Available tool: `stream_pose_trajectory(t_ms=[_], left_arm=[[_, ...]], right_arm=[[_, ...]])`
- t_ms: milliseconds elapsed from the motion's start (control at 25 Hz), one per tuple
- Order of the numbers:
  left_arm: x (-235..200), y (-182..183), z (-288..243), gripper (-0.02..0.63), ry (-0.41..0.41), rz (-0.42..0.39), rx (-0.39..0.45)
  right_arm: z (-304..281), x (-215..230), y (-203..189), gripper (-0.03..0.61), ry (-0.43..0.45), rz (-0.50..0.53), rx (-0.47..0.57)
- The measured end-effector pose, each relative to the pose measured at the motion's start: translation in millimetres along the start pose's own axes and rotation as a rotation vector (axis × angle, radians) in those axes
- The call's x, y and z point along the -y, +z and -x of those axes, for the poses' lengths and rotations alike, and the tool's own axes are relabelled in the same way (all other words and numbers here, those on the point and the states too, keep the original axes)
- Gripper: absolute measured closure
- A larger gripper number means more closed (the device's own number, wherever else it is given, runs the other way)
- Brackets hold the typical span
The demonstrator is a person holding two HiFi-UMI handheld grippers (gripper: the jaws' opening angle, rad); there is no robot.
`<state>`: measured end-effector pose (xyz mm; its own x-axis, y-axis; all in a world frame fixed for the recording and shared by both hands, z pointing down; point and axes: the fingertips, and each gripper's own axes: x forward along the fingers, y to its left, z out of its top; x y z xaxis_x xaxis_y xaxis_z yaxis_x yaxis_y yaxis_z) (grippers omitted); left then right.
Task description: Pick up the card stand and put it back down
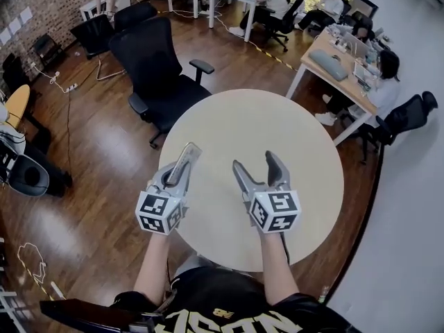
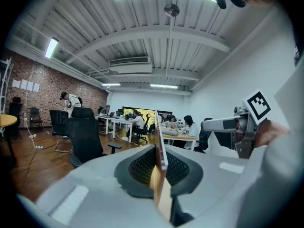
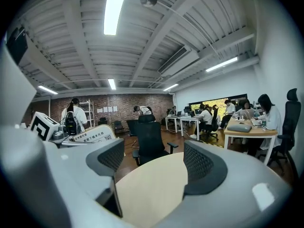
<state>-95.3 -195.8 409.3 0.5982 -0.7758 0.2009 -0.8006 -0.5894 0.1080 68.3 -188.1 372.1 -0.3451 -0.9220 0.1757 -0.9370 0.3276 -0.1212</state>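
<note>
While right gripper point(image 1: 254, 160) holds jaws apart, empty, left gripper point(image 1: 189, 151) jaws clamp card stand point(image 2: 161, 152).

The round worktop point(image 1: 277, 130) is pale, matt and smooth, like laminate. The floor point(image 1: 97, 151) is glossy brown wood. The left tongs point(image 1: 189, 152) and right tongs point(image 1: 254, 161) are matt grey plastic with black dimpled pads point(image 3: 204, 167). The card stand point(image 3: 90, 137) has a smooth, pale face.

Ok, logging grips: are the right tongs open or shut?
Open: the right tongs stand wide apart, with only the table between them.
</note>
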Motion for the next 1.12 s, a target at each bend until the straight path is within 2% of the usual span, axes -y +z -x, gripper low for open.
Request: stream_pose_trajectory(t_ms=[280,560,720,800,920,1120], left_arm=[[-56.8,-41.1,16.1,0.594,0.029,0.042,-0.075],[-112.1,-81.9,1.9,0.594,-0.016,0.041,-0.183],[-145.7,-103.3,-29.7,0.594,-0.081,0.002,-0.254],[-156.0,-119.1,-48.1,0.595,-0.115,-0.061,-0.297],[-166.7,-140.3,-83.5,0.595,-0.215,-0.149,-0.333],[-169.2,-170.6,-141.4,0.595,-0.412,-0.13,-0.391]], right_arm=[[-31.8,-20.4,-35.3,0.189,0.057,-0.029,-0.081],[-56.6,-23.1,-79.7,0.189,0.075,-0.067,-0.179],[-76.3,-21.2,-108.2,0.189,0.074,-0.096,-0.236],[-81.6,-19.6,-125.2,0.189,0.076,-0.109,-0.261],[-99.0,-14.2,-145.5,0.189,0.096,-0.098,-0.247],[-126.3,-4.2,-167.8,0.189,0.131,-0.06,-0.212]])
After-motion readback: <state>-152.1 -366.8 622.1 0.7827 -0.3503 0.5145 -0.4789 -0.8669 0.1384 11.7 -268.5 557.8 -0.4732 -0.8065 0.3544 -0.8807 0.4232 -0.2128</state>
